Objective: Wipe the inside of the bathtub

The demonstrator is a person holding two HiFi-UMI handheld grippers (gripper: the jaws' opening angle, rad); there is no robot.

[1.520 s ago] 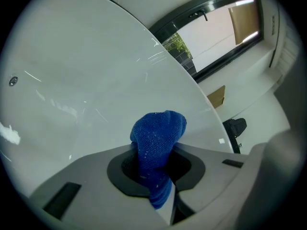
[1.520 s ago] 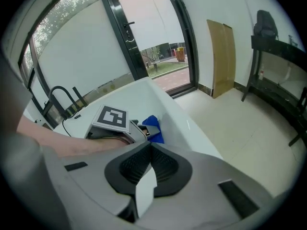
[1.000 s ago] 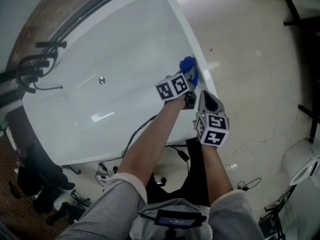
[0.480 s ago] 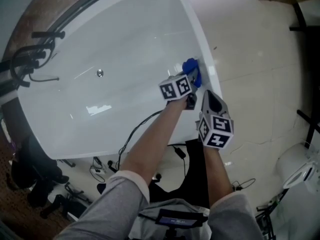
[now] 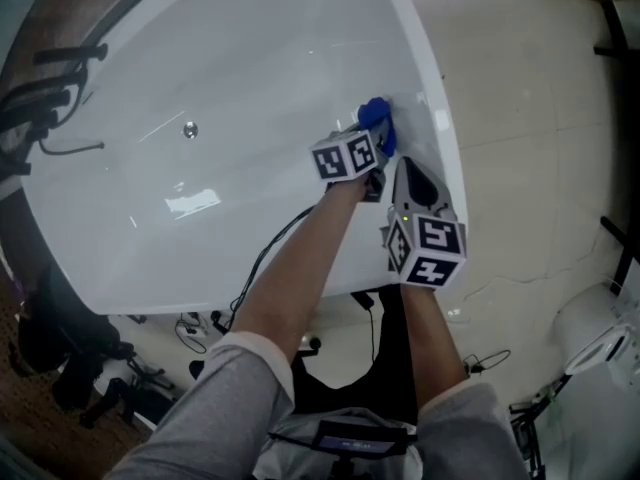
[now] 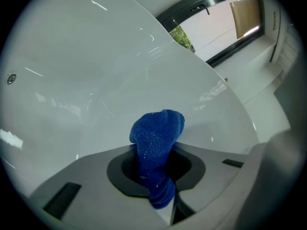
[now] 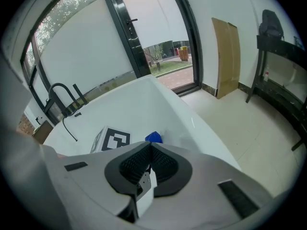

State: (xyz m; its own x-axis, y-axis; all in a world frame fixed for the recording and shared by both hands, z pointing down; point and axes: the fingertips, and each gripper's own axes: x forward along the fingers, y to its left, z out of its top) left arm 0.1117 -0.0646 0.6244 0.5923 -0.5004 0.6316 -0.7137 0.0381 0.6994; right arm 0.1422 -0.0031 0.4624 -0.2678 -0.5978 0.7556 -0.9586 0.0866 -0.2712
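Blue cloth [image 5: 375, 118] sits bunched in the left hand-held gripper [image 5: 372, 150], whose jaws are clenched on it. In the left gripper view the cloth [image 6: 156, 147] stands up out of the closed jaws, and its free end looks pressed to, or just off, the glossy white inner wall of the bathtub [image 5: 250, 58].

Over the last second little has changed. The cloth has crept slightly farther from the drain [image 5: 190, 128], and it stays on the right-hand wall just under the rim. Most of the apparent shift is the head view itself swinging, which slides the whole tub up and left in the picture. The left arm stays stretched out over the near edge, in much the same pose.

The right hand-held gripper [image 5: 410, 173] has kept its place just beside the left one, outside the tub and over its rim. Its jaws are closed together with nothing between them, as the right gripper view shows. It takes no part in the wiping.

For the task, I judge that a wiping stroke is under way but covers only a narrow band near the rim. The broad floor of the tub, the far wall and the area round the drain lie well apart from the cloth, and nothing shows them as wiped. Most of the inside probably remains to be done. The small, tightly bunched cloth will likely cover little surface per stroke, so many passes would be needed. The far side looks likely to need a longer reach.
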